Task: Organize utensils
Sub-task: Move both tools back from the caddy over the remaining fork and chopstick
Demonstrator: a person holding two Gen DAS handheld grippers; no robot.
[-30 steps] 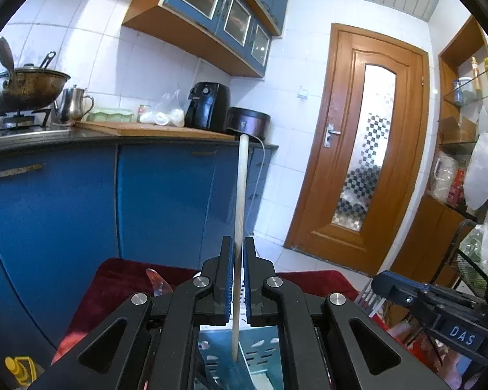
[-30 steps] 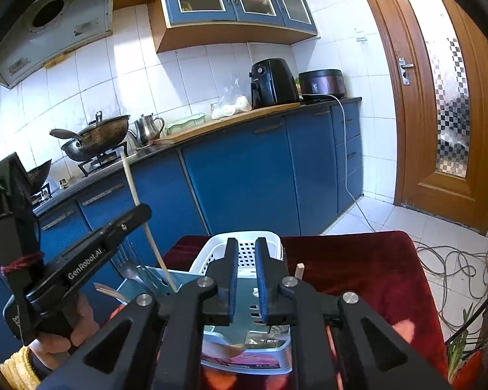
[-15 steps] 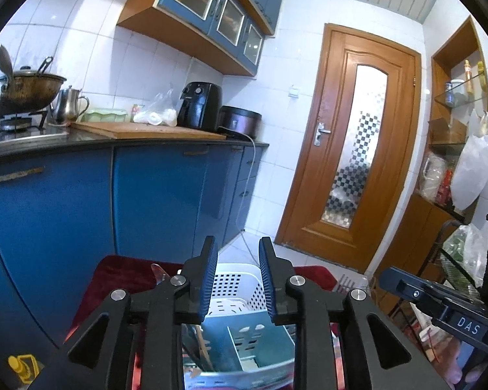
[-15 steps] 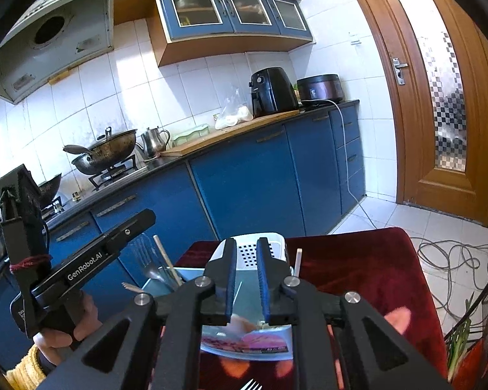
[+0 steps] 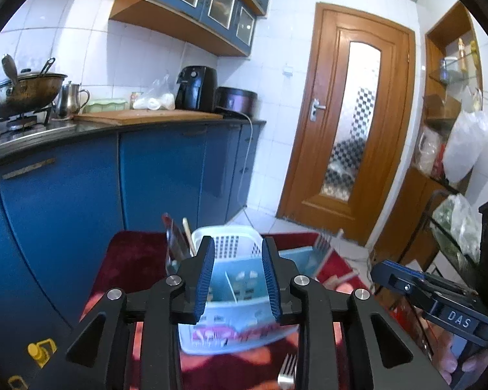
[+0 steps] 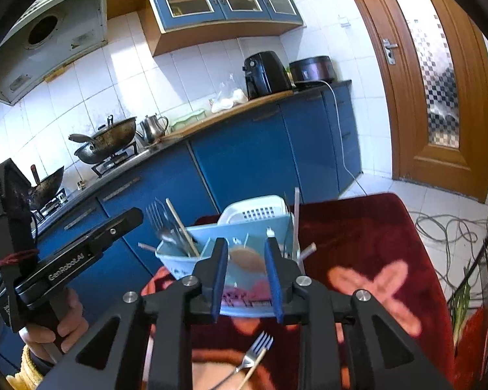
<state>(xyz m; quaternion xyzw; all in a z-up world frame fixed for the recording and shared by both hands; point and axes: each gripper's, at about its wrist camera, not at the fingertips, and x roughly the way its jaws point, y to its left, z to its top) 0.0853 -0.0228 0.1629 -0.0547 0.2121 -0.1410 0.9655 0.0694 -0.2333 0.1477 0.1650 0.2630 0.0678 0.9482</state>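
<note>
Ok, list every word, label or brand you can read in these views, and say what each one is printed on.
"DAS" on the body of the right gripper, seen from the left wrist view.
"GenRobot.AI" on the body of the left gripper, seen from the right wrist view.
The print on the front of the light blue utensil caddy is too blurred to read.
The air fryer shows no readable label.
</note>
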